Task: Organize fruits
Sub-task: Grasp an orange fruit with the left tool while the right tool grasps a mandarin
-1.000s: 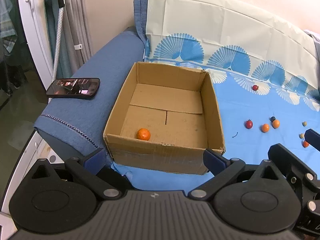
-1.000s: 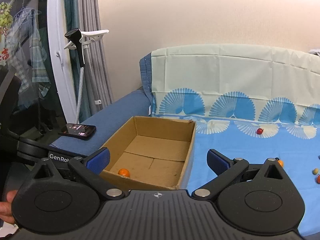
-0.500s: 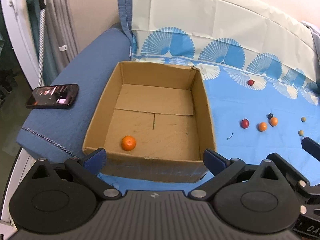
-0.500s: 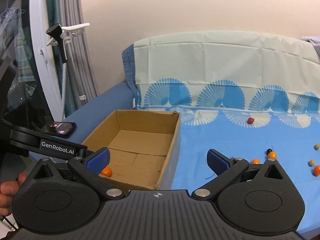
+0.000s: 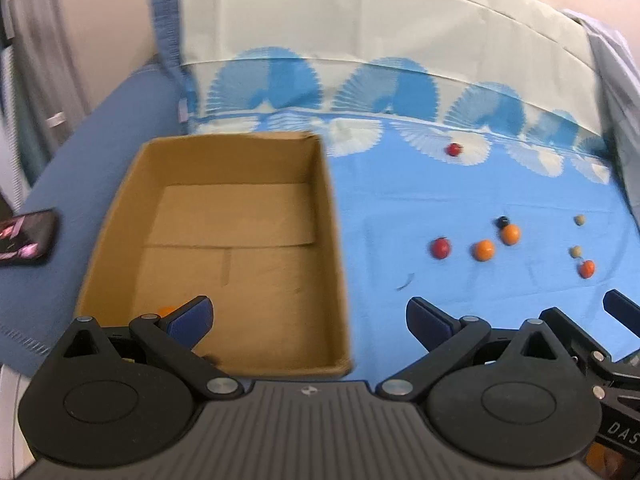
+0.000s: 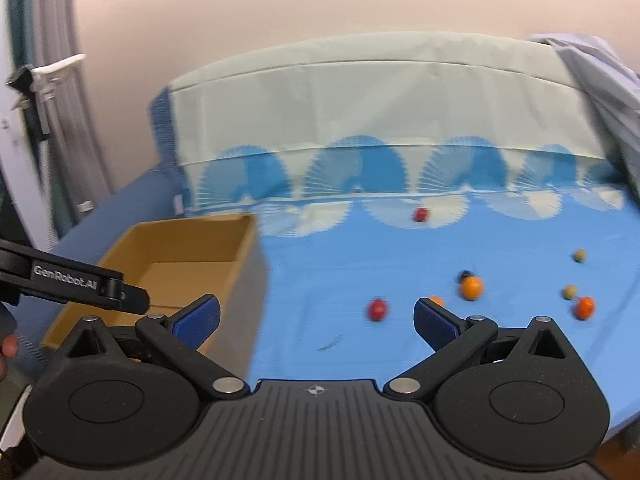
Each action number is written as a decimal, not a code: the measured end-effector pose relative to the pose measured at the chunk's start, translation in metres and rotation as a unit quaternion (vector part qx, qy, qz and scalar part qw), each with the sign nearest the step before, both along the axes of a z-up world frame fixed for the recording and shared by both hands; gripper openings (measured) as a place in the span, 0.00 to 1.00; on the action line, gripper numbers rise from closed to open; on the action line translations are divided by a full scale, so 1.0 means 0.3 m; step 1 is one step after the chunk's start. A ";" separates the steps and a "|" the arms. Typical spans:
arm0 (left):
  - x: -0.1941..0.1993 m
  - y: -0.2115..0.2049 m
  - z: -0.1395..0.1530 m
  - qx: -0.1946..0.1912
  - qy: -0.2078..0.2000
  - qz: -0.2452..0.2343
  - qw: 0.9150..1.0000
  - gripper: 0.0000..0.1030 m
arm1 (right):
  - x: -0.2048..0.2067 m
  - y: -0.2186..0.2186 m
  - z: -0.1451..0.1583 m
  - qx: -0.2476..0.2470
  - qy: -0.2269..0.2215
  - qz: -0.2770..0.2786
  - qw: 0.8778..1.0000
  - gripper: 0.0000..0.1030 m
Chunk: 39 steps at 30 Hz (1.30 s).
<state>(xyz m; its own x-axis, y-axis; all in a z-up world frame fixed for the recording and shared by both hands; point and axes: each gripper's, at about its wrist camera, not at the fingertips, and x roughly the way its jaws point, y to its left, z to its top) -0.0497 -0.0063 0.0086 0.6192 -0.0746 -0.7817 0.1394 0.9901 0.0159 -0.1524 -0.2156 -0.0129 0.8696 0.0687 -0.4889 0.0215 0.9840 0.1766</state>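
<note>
From your left wrist view, you're barely started: one orange fruit (image 5: 165,309) sits in the cardboard box (image 5: 332,240), peeking out behind the left gripper's (image 5: 309,322) near finger, and the box is otherwise bare inside. The left gripper is spread wide with nothing between its pads. Out on the blue sheet (image 5: 380,208) you've got plenty left: a red fruit (image 5: 441,247), two orange ones (image 5: 484,250), a dark berry (image 5: 501,222), another red one (image 5: 453,149) further back, and a few small ones off to the right (blurry, so I can't say what they are). A phone (image 5: 25,237) lies on the blue sofa arm beside the box. From the right wrist view, your right gripper (image 6: 316,320) is also wide open and empty, hovering over the sheet with the red fruit (image 6: 377,309) just past its fingertips, so I'd guess that's your next grab. The surface is a sofa draped in a fan-patterned cover (image 6: 360,92), plain wall behind, curtain at the left edge.
</note>
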 end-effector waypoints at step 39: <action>0.678 -1.014 -0.798 0.024 0.155 -0.149 0.976 1.00 | 0.520 -1.147 -0.760 0.006 0.167 -0.287 0.943 0.99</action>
